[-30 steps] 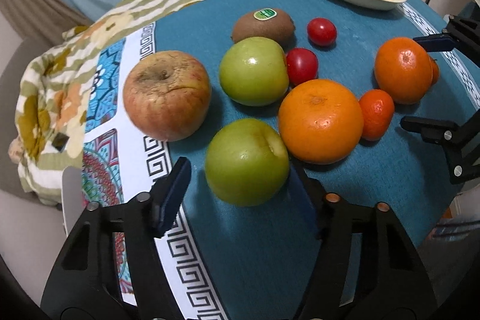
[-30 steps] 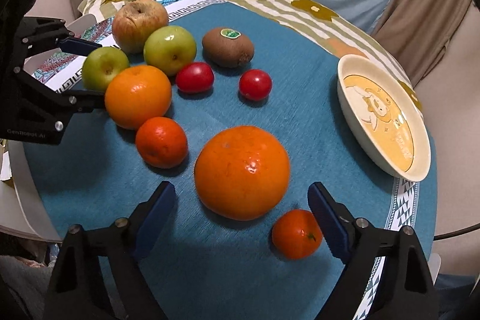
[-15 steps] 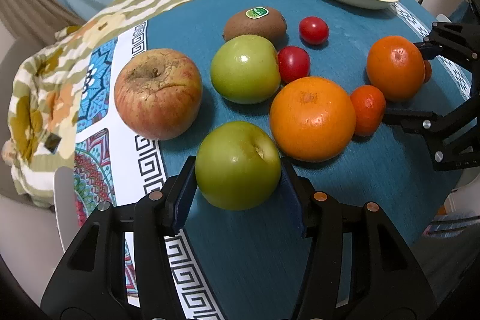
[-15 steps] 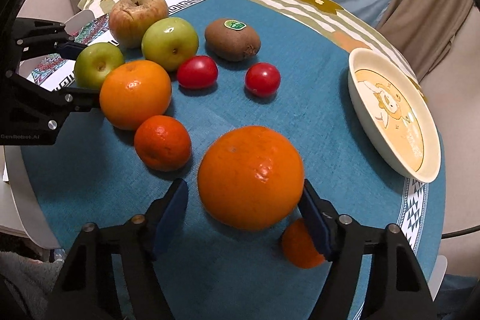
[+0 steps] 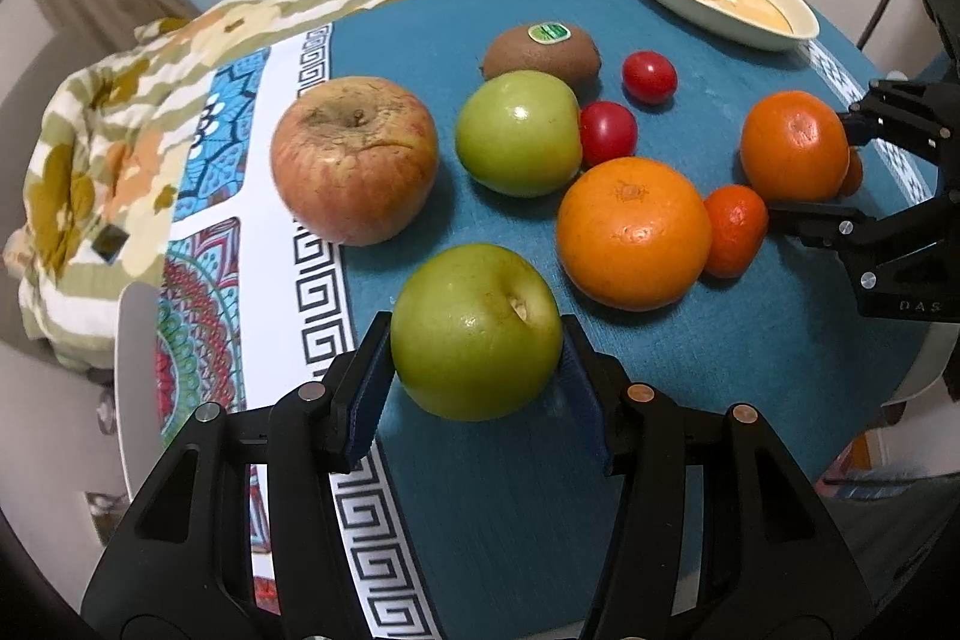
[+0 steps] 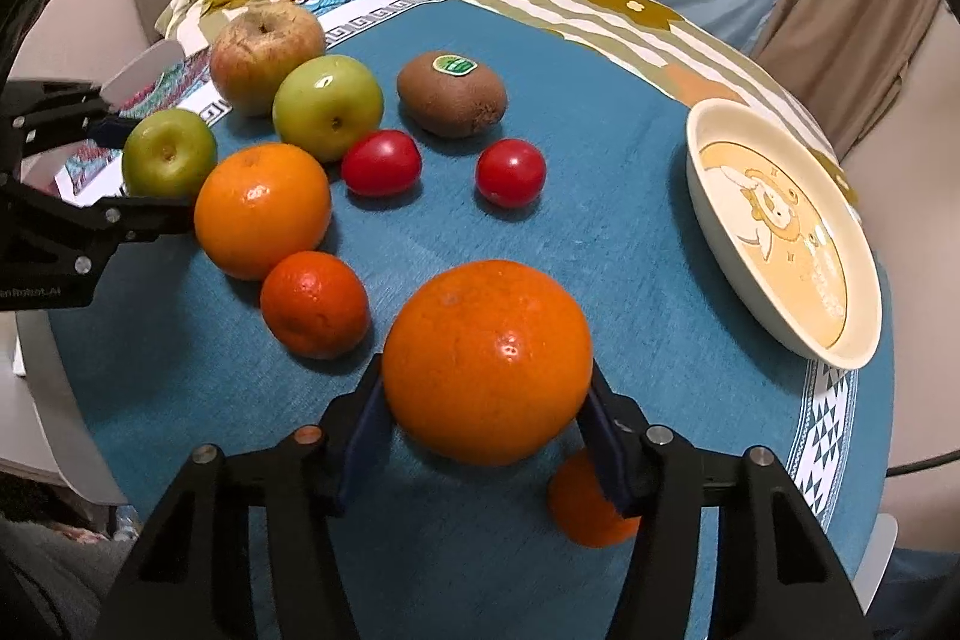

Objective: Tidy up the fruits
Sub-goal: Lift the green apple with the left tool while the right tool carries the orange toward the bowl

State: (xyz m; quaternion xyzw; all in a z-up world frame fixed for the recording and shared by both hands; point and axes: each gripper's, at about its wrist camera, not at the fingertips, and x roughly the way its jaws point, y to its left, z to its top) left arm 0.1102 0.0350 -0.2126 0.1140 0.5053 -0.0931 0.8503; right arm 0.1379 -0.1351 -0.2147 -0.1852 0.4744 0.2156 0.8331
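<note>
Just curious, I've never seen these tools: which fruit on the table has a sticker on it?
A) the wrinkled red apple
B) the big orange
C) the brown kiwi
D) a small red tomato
C: the kiwi carries a green oval sticker on top, plain in both wrist views; none shows on the other fruits.

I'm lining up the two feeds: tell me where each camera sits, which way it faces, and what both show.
Left wrist: sits behind the left gripper, looking down and forward across the table; its fingers are shut on a green apple.
Right wrist: sits behind the right gripper, looking down likewise; its fingers are closing on a large orange.
Shared: the kiwi, the bowl, and each other's gripper.
</note>
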